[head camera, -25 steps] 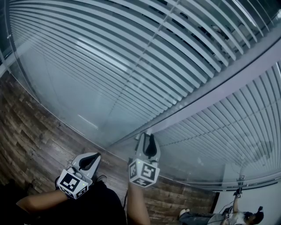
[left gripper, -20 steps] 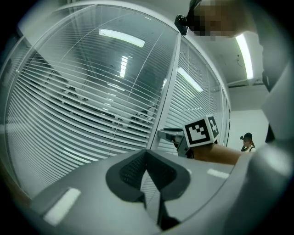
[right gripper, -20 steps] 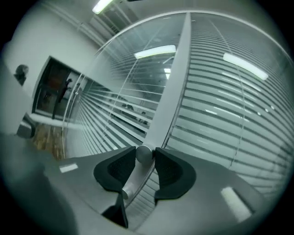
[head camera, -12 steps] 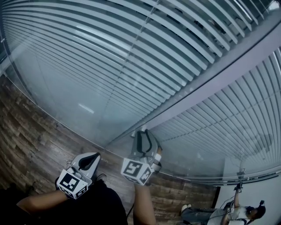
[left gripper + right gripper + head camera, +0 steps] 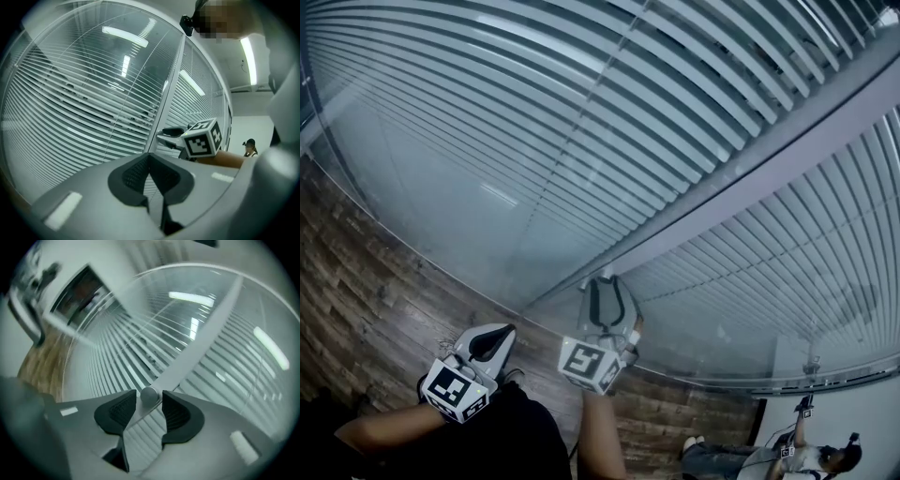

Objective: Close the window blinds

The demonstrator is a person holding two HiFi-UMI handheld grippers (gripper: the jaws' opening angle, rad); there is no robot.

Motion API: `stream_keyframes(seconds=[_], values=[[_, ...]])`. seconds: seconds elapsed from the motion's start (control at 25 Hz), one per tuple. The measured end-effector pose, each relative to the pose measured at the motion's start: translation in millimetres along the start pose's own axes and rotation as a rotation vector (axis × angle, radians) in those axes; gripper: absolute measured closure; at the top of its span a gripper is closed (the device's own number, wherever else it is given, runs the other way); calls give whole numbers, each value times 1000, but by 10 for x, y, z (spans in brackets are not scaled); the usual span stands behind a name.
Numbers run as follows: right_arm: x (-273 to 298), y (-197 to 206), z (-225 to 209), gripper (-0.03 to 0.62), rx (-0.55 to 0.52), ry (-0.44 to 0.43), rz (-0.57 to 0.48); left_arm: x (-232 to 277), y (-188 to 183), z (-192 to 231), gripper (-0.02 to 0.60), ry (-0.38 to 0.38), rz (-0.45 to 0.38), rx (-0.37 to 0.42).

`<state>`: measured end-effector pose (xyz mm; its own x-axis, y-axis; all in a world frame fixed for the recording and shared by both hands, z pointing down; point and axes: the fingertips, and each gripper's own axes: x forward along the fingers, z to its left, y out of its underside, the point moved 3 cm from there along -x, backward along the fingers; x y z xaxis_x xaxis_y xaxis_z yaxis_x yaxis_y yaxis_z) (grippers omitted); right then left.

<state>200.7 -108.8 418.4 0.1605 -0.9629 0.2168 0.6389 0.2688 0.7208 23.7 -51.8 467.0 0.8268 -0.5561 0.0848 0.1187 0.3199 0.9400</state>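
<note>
Right tongs (image 5: 606,281) rolled on wrist since earlier frame, marker cube (image 5: 586,364) turned aside. Jaws just been opening, now parted, round tilt knob (image 5: 149,396) between pads, not squeezed. Left tongs (image 5: 502,332) closed on nothing, low over wood floor (image 5: 366,281), idle. Knob sits on grey mullion (image 5: 741,183) between glazed panels. Behind glass, blind slats (image 5: 581,122) angled, gaps showing, dark shapes visible through. Judgement: one twist likely given, closing partial; regrip and further turns left.
</note>
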Motion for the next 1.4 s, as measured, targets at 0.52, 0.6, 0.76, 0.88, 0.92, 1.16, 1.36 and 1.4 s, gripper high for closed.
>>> stream_keyframes(seconds=[0.52,0.6,0.76,0.88,0.92,1.16,1.36,1.4], values=[[-148,130,-110,490,1097,-32,-150,-180,12,-11,580,-9,0,4],[-88,76,-132,490,1028,-16,-133,-137,-38,35,580,-12,0,-1],[-71,-11,-158,469,859,-2,-124,-125,-50,55,580,-11,2,-8],[-74,10,-159,453,897,6,-138,-124,-10,53,580,-6,3,-9],[-67,27,-167,478,890,18,-133,-115,-2,46,580,-3,4,-8],[-9,-8,-1,476,-111,51,37,-75,53,56,580,-7,12,-5],[18,-26,3,456,-84,4,16,-67,51,58,580,2,19,-9],[-1,29,-44,448,128,-4,-8,-66,49,34,580,6,20,-7]])
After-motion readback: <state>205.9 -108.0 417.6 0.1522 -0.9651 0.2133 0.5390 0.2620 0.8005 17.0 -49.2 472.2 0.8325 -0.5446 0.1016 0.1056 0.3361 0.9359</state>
